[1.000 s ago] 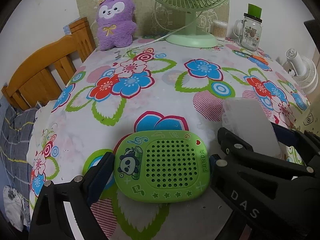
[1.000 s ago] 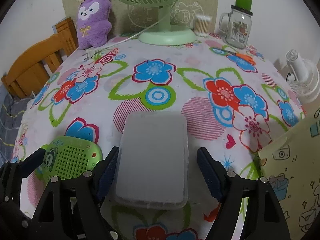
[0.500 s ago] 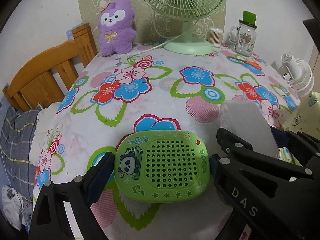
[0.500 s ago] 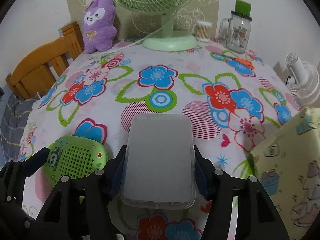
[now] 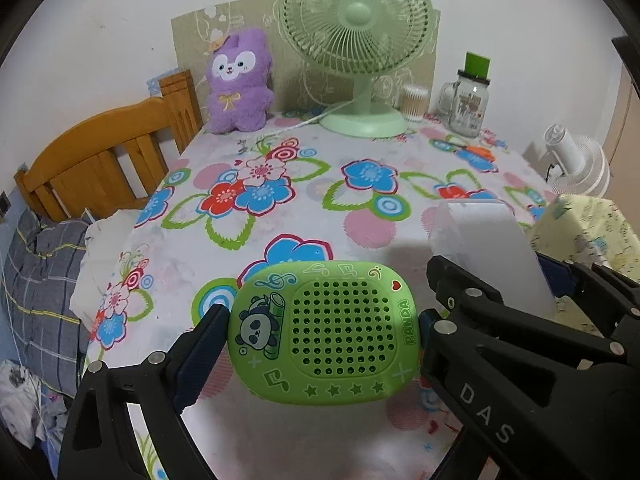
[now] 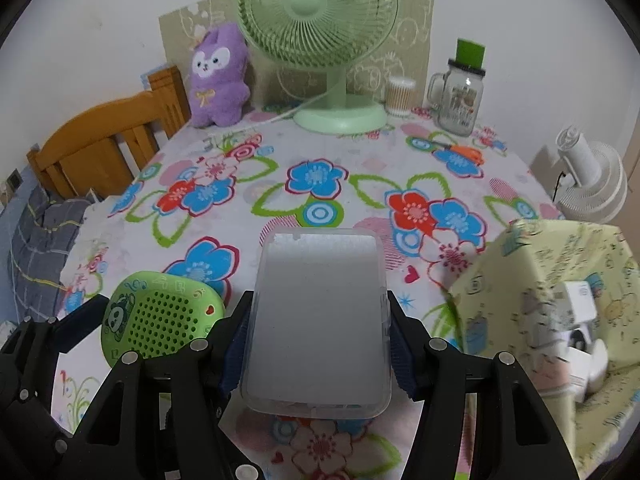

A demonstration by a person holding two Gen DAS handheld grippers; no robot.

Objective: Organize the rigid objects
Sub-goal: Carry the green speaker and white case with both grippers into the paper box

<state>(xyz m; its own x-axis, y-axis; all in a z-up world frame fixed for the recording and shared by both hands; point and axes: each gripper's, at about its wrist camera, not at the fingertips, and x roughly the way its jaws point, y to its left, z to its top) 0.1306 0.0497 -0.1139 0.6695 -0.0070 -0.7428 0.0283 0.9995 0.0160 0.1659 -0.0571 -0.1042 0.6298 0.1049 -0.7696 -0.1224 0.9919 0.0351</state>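
Observation:
My left gripper [image 5: 320,332] is shut on a green panda box [image 5: 326,330] with a perforated lid and holds it above the flowered tablecloth [image 5: 280,184]; the box also shows in the right wrist view [image 6: 160,316]. My right gripper [image 6: 318,332] is shut on a frosted clear plastic box [image 6: 318,320], lifted off the table; that box also shows in the left wrist view [image 5: 488,252]. A yellow patterned fabric bin [image 6: 560,312] stands just right of the right gripper, with white items inside.
At the back stand a green desk fan [image 6: 320,40], a purple plush [image 6: 218,76], a cotton swab jar [image 6: 400,96] and a glass mug jar [image 6: 460,100]. A wooden chair [image 5: 100,160] is at the left edge. A white fan [image 6: 592,180] is off the right.
Both grippers closed on their boxes and lifted them off the table. The views rose and pulled back, and the yellow bin came into sight on the right.

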